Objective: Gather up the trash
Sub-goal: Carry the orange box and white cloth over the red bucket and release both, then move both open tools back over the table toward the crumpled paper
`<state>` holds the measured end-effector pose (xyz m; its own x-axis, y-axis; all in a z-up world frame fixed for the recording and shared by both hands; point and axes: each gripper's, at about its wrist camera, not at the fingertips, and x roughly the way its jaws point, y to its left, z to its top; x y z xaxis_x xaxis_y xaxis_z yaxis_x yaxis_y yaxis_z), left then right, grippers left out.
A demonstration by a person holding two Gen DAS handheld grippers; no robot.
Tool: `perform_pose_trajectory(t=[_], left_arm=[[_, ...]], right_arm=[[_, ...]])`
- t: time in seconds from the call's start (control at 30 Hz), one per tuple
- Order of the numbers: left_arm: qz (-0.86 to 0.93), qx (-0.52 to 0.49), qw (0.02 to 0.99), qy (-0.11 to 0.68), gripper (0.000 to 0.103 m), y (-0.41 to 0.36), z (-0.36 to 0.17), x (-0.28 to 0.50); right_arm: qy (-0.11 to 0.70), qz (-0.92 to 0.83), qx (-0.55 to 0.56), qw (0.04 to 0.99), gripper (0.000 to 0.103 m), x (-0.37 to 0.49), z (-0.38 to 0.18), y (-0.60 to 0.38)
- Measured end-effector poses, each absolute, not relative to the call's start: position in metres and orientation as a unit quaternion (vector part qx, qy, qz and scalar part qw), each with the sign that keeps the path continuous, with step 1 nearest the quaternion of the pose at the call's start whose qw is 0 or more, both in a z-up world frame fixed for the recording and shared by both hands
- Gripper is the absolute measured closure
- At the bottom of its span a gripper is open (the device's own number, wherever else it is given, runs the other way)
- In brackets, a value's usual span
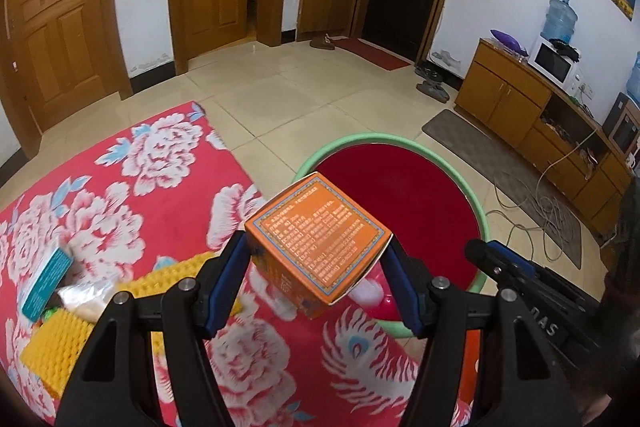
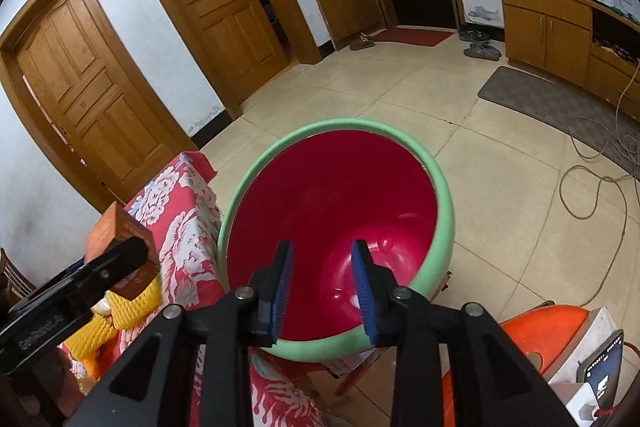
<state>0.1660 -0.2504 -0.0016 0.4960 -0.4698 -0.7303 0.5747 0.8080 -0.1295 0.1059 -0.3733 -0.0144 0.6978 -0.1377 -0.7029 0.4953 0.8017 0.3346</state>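
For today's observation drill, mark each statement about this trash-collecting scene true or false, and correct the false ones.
1. The left gripper is clamped on an orange box. True.
2. The right gripper holds a bottle. False: nothing is between its blue pads; its jaws stand apart over the bin.
3. The bin is red inside with a green rim. True.
4. The orange box already lies in the bin. False: it is held in the air at the bin's edge, not yet dropped.
5. The cloth is plain blue. False: it is red with white flowers.
6. Yellow foam netting lies on the cloth. True.
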Motion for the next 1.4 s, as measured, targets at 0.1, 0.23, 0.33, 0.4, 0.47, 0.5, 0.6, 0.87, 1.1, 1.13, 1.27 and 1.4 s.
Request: perform_pose_trajectory(t=[0.1, 0.23, 0.33, 0.4, 0.47, 0.5, 0.6, 0.87, 1.1, 1.13, 1.27, 1.4], left_arm=[[-0.309, 0.068, 0.860, 0.401, 0.037, -0.260, -0.005, 0.169], [-0.316, 0.061, 0.858, 0.401, 0.036, -0.269, -0.007, 0.172], [-0.319, 0.056, 0.859, 0.398, 0.028, -0.272, -0.003, 0.172], [-0.319, 0.054, 0.862, 0.391, 0.024, -0.273, 0.000, 0.171], [-0.320, 0.055, 0.862, 0.388, 0.024, -0.274, 0.003, 0.170], [-0.318, 0.056, 0.863, 0.388, 0.024, -0.274, 0.004, 0.170], [-0.318, 0.054, 0.863, 0.388, 0.024, -0.271, 0.006, 0.168], [-0.307, 0.046, 0.873, 0.376, 0.024, -0.254, 0.027, 0.163], [-0.290, 0.036, 0.888, 0.356, 0.024, -0.223, 0.060, 0.150], [-0.287, 0.036, 0.889, 0.355, 0.024, -0.218, 0.064, 0.148], [-0.272, 0.031, 0.895, 0.353, 0.024, -0.196, 0.076, 0.138], [-0.244, 0.030, 0.904, 0.351, 0.024, -0.173, 0.084, 0.125]], right_arm=[[0.345, -0.185, 0.261, 0.882, 0.068, 0.101, -0.012, -0.376], [0.341, -0.193, 0.268, 0.880, 0.068, 0.094, -0.010, -0.383], [0.337, -0.200, 0.272, 0.879, 0.067, 0.090, -0.009, -0.387], [0.336, -0.201, 0.275, 0.878, 0.067, 0.088, -0.009, -0.388], [0.336, -0.201, 0.277, 0.878, 0.067, 0.087, -0.010, -0.388], [0.336, -0.200, 0.277, 0.878, 0.067, 0.086, -0.010, -0.388], [0.335, -0.197, 0.276, 0.879, 0.066, 0.085, -0.008, -0.387], [0.329, -0.186, 0.268, 0.886, 0.061, 0.078, 0.002, -0.377], [0.322, -0.159, 0.257, 0.897, 0.047, 0.075, 0.016, -0.356], [0.321, -0.155, 0.254, 0.899, 0.046, 0.074, 0.018, -0.352], [0.318, -0.137, 0.247, 0.905, 0.043, 0.071, 0.025, -0.335], [0.317, -0.119, 0.238, 0.911, 0.042, 0.067, 0.032, -0.316]])
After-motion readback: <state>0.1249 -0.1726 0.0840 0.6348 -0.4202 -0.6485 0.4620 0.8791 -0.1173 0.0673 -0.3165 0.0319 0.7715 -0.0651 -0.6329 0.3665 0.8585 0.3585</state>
